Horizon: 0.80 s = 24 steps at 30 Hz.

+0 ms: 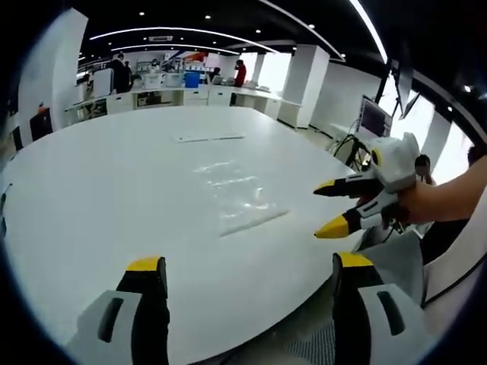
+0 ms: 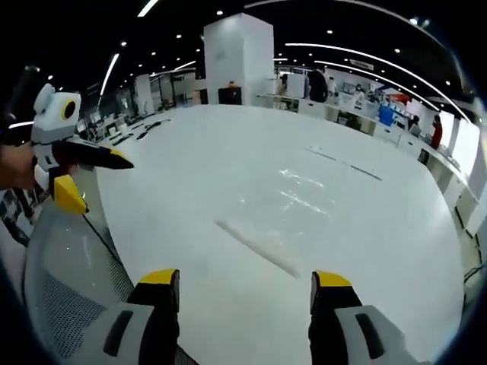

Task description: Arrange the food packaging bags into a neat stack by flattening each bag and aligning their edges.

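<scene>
A big round white table point(image 1: 91, 198) spreads ahead of both grippers. Clear food bags point(image 1: 240, 194) lie flat on it, just beyond the empty, spread-jawed left gripper point(image 1: 247, 266) and right gripper point(image 2: 247, 281).

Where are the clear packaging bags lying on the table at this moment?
The clear bags lie flat on the white table, near its centre, ahead of both open grippers; the right gripper view shows them too.
</scene>
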Motion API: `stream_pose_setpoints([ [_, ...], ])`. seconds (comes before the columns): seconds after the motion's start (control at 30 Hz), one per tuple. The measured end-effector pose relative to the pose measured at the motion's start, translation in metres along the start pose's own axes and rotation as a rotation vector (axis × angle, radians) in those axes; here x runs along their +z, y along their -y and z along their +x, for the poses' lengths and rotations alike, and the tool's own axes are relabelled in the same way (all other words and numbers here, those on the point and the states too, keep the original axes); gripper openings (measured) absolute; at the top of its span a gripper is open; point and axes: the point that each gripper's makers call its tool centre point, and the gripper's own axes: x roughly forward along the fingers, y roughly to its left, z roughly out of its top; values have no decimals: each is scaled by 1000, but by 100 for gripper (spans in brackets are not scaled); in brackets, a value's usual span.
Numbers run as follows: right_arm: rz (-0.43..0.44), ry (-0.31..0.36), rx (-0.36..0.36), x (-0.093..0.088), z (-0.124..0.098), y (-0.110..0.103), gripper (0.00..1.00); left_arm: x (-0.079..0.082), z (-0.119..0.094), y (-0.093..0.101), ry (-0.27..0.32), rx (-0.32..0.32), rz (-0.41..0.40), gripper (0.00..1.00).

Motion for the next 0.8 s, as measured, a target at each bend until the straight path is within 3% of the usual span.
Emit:
stream_pose_setpoints([
  [0.8, 67, 13, -16, -7, -12, -9, 73, -6, -4, 4, 5, 1, -32, 89],
])
